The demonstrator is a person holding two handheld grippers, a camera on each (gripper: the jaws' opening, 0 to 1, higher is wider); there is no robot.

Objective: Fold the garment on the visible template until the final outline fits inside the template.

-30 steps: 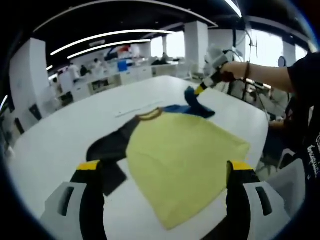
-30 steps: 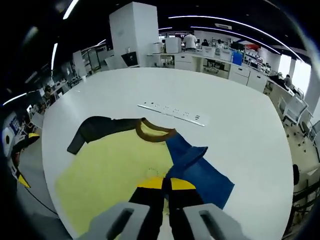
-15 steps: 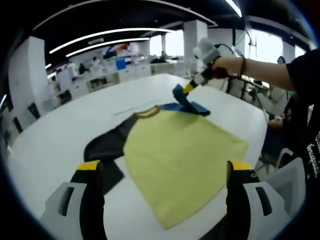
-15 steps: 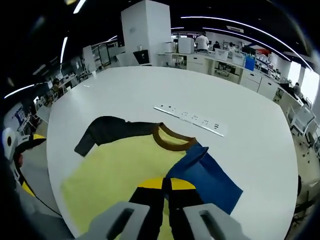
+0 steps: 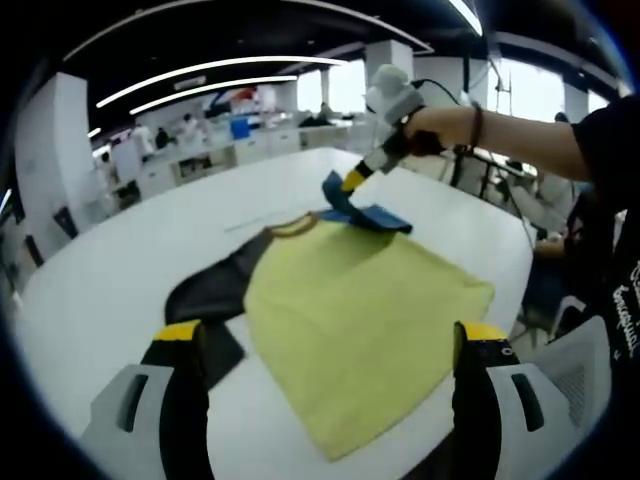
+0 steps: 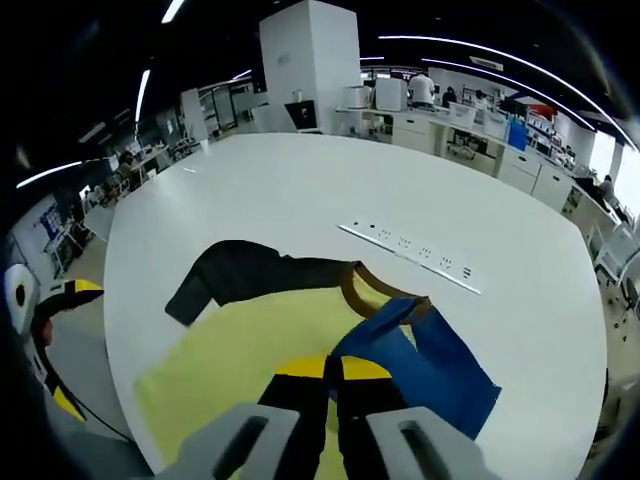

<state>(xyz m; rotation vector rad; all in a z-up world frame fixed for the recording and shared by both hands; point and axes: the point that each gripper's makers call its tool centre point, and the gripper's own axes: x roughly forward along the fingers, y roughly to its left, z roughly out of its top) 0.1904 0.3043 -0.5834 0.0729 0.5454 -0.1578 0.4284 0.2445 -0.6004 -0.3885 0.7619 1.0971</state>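
A yellow shirt (image 5: 360, 310) with a brown collar (image 6: 362, 292) lies flat on the white table (image 5: 90, 270). Its black sleeve (image 5: 205, 292) spreads out to one side. The blue sleeve (image 5: 368, 212) is lifted off the table at its end, pinched by my right gripper (image 5: 347, 183), which a hand holds above the collar end. In the right gripper view that gripper (image 6: 332, 368) is shut on the blue sleeve (image 6: 435, 362), over the yellow body (image 6: 240, 350). My left gripper (image 5: 330, 335) stands open at the shirt's hem end, jaws wide apart and holding nothing.
A long white strip with dark marks (image 6: 410, 258) lies on the table beyond the collar. The table edge (image 6: 120, 330) runs close to the shirt's hem. A person's arm (image 5: 520, 140) and body stand at the right. Desks, pillars and people fill the far room.
My right gripper has carried the blue sleeve up and inward toward the collar, folding it over itself. The left gripper has stayed open in place.
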